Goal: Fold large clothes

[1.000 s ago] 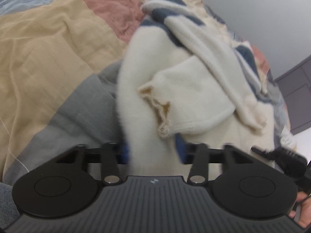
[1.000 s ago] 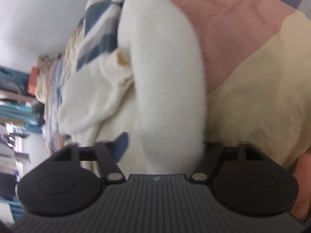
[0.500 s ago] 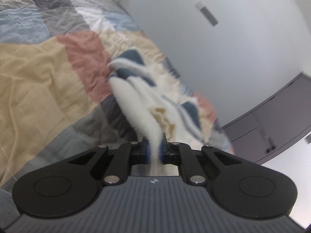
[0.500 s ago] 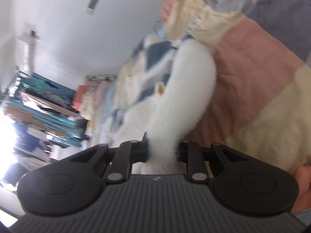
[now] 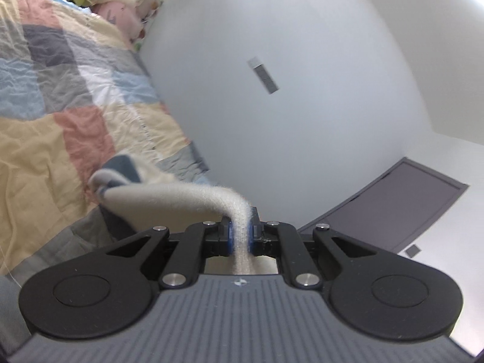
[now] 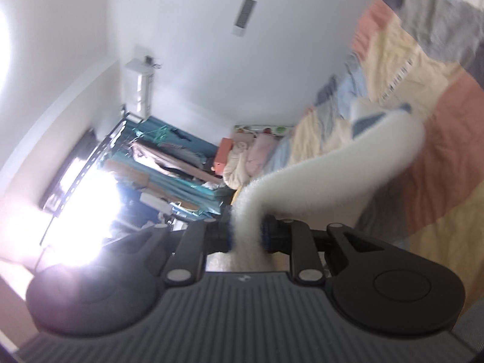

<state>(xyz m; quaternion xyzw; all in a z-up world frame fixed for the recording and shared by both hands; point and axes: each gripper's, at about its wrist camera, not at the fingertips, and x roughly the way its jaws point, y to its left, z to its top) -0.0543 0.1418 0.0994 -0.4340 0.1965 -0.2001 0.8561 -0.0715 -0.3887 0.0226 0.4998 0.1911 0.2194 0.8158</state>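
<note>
Left gripper: jaws clamping the cream fleece garment | Right gripper: jaws pinching same garment | Garment: trailing toward 10 o'clock (left view), 2 o'clock (right view), over the patchwork quilt on the bed
</note>
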